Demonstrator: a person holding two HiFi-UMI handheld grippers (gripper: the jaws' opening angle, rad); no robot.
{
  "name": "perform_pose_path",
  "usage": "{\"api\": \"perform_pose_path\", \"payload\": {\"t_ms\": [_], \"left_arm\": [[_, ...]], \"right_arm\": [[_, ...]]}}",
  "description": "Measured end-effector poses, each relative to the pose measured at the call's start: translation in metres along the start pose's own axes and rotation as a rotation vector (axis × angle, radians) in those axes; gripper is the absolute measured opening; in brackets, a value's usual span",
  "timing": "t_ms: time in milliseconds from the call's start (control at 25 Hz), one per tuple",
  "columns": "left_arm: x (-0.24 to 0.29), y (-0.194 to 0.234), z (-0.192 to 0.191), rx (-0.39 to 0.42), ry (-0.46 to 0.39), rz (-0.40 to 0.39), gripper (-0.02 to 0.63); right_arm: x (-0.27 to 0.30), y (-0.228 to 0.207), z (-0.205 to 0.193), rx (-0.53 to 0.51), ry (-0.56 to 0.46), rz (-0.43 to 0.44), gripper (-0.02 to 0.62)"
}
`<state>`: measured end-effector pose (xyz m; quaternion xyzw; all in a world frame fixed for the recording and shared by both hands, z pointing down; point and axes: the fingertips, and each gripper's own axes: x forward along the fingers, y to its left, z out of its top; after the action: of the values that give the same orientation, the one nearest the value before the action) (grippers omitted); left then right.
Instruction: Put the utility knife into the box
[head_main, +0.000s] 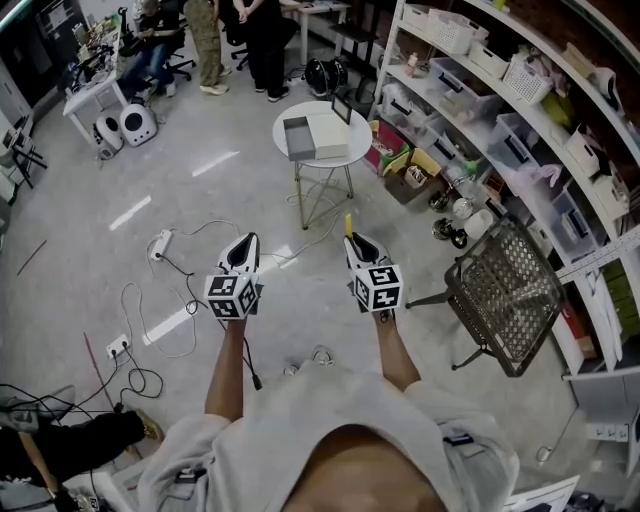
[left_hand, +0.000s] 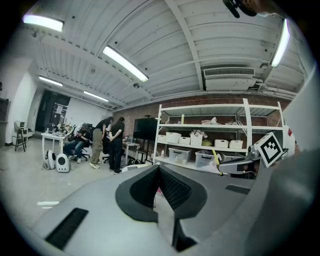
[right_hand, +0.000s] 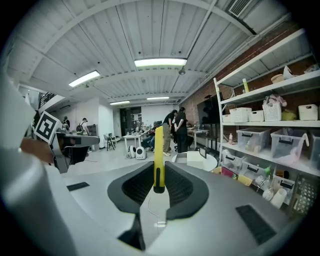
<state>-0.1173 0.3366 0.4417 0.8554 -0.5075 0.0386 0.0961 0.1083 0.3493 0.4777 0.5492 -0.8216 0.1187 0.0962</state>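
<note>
My right gripper (head_main: 357, 243) is shut on a yellow utility knife (head_main: 348, 225), held in the air over the floor. In the right gripper view the knife (right_hand: 158, 157) stands upright between the pads, its black end down in the jaws. My left gripper (head_main: 243, 243) hangs beside it at the same height, its jaws together with nothing in them (left_hand: 159, 170). Ahead stands a small round white table (head_main: 322, 158). On it lies an open grey box (head_main: 299, 138) beside a white lid (head_main: 328, 133). Table and box (right_hand: 194, 158) lie straight ahead in the right gripper view.
A tilted black mesh chair (head_main: 505, 290) stands to the right. Beyond it run shelves with bins (head_main: 500, 120). Cables and a power strip (head_main: 160, 245) lie on the floor to the left. Several people (head_main: 240, 40) stand at the back near a desk.
</note>
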Motion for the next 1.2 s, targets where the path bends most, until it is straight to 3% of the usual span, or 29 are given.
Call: {"api": "perform_pose_path", "payload": {"t_ms": [360, 760, 1200], "left_arm": [[0.014, -0.014, -0.004, -0.001, 0.005, 0.011, 0.018], [0.02, -0.031, -0.035, -0.044, 0.053, 0.04, 0.018], [0.064, -0.011, -0.042, -0.061, 0.075, 0.05, 0.018]], "right_arm": [[-0.002, -0.012, -0.004, 0.016, -0.013, 0.031, 0.083], [0.001, -0.026, -0.023, 0.026, 0.015, 0.066, 0.083], [0.045, -0.047, -0.025, 0.039, 0.04, 0.082, 0.083]]}}
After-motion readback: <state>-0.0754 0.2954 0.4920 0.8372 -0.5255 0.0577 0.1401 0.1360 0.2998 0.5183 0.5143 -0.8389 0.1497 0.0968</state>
